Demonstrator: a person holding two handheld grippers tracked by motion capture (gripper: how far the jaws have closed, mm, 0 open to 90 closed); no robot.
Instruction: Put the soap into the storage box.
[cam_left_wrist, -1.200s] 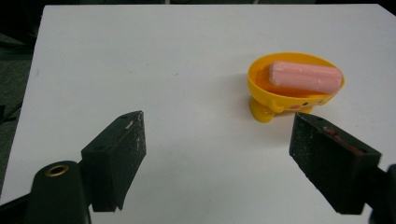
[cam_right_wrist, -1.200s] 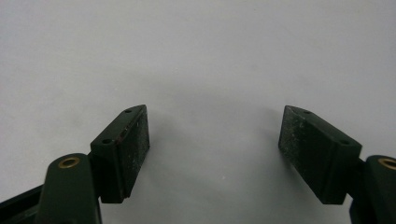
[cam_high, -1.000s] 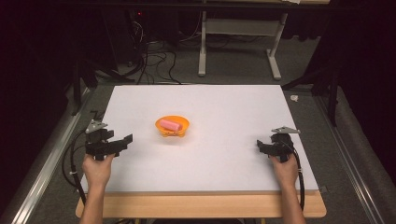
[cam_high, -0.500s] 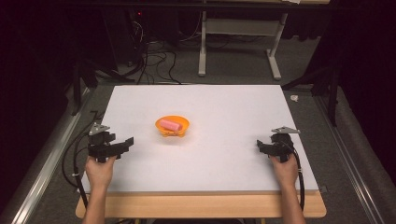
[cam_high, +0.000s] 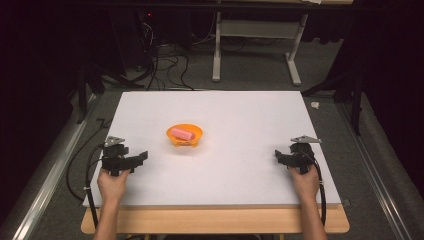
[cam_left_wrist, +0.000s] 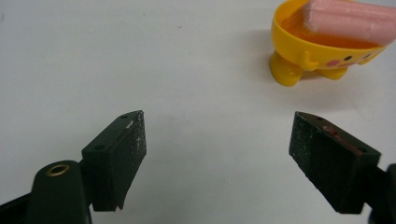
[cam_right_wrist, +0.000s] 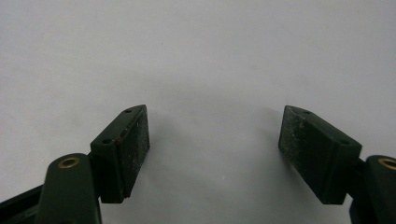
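A small orange bowl (cam_high: 184, 136) with little feet stands left of the middle of the white table (cam_high: 240, 115), and a pink block (cam_high: 182, 133) lies in it. My left gripper (cam_high: 140, 158) rests low over the table's left side, short of the bowl, open with nothing between its jaws. From the left gripper view the bowl (cam_left_wrist: 317, 53) and pink block (cam_left_wrist: 350, 18) sit ahead to the upper right of the left gripper (cam_left_wrist: 217, 126). My right gripper (cam_high: 278, 156) is at the table's right side, open and empty; bare white surface lies ahead of the right gripper (cam_right_wrist: 215, 121).
A wooden strip (cam_high: 215, 221) edges the table's near side. Beyond the far edge are cables (cam_high: 165, 65) on the floor and a white desk frame (cam_high: 255, 45). Metal rails (cam_high: 55, 165) run along both sides of the table.
My left gripper has sunk a little toward the table. The right gripper, the bowl and the block have stayed where they were.
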